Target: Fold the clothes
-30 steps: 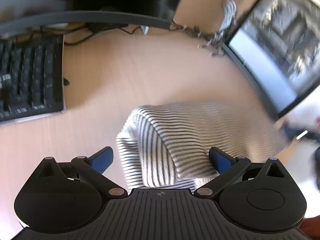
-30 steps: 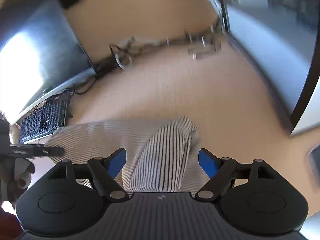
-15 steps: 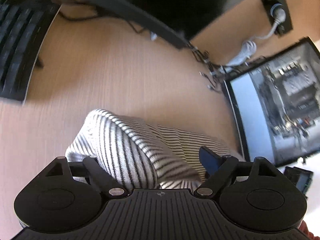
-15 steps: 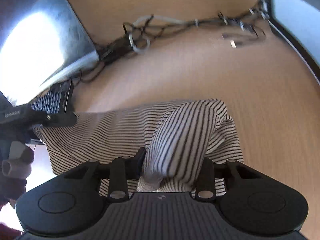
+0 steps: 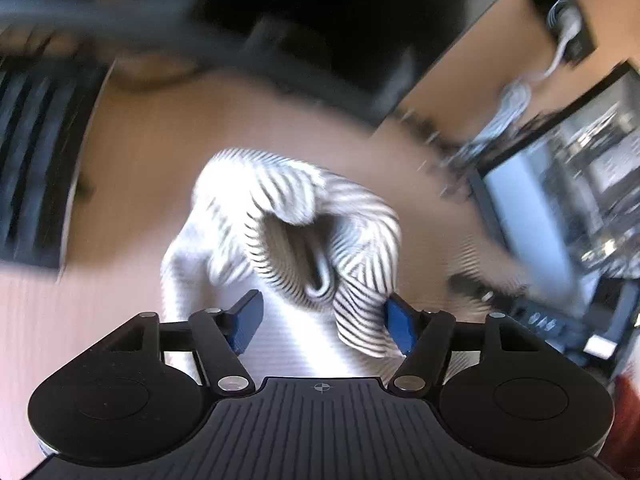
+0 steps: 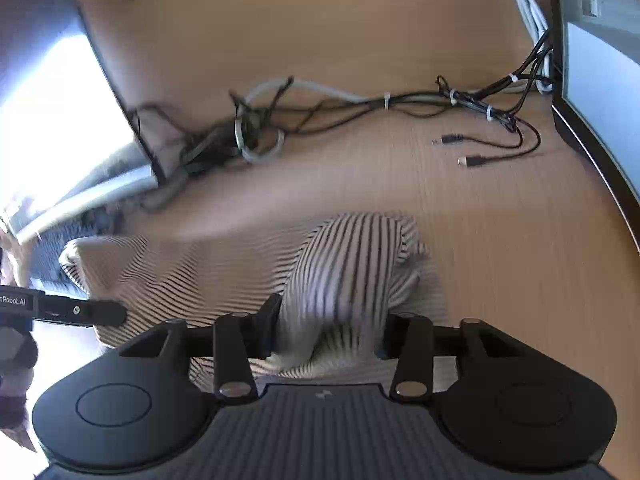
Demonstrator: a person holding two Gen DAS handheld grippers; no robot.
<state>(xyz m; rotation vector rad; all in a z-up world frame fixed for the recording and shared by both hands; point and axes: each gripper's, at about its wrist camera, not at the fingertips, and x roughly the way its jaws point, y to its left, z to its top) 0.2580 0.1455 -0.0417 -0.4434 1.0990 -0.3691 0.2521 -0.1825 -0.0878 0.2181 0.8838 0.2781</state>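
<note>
A black-and-white striped garment (image 5: 304, 240) lies bunched on the wooden desk (image 5: 140, 152). My left gripper (image 5: 324, 320) has its blue pads (image 5: 245, 320) wide apart on either side of the crumpled cloth, which rests between them without being pinched. In the right wrist view the same garment (image 6: 348, 264) rises as a fold between my right gripper's (image 6: 328, 328) fingers, which press in on it from both sides. The left gripper's finger (image 6: 80, 314) shows at the left edge there, over the cloth. The left wrist view is blurred.
A keyboard (image 5: 36, 160) lies at the left. Monitors stand at the right (image 5: 560, 192) and at the left (image 6: 60, 120) of the desk. A tangle of cables (image 6: 360, 108) with loose plugs (image 6: 474, 160) runs along the back.
My left gripper has opened and let go of the cloth, which now lies crumpled and further forward. My right gripper stays shut on its fold and has pulled back a little.
</note>
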